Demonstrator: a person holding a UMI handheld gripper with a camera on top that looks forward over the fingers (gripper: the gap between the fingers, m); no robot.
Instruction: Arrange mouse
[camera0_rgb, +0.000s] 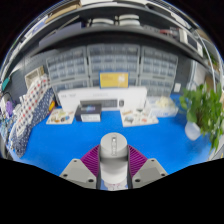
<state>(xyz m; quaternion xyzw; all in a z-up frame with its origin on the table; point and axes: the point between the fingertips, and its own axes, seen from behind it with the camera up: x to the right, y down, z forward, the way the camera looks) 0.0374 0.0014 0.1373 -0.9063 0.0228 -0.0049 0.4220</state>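
A: What have the tongs (115, 172) got?

B: A mouse (115, 160). It stands between the two purple pads (94, 160), at 6 o'clock, and both fingers press on its sides. The tongs are closed about halfway, as far as the mouse's width allows.

A: What does the mouse look like?

B: Pale grey to white, smooth and rounded. Its top is curved, with a faint darker line across it near the upper end. The lower end is hidden at the base of the fingers, so I cannot tell its full shape.

A: Is it on the table?

B: It sits in front of the blue table (60, 145), held by the fingers. Whether it touches the surface I cannot tell.

A: And beyond it?

B: At 12 o'clock, past the mouse, a white box-like device (102, 100) stands on the table with small items around it. At 3 o'clock there is a green plant (203, 108) in a white pot. At 9 o'clock something patterned with dots (30, 108) leans upward. Farther still, at 12 o'clock, a wall of shelves (110, 65) holds rows of small drawers.
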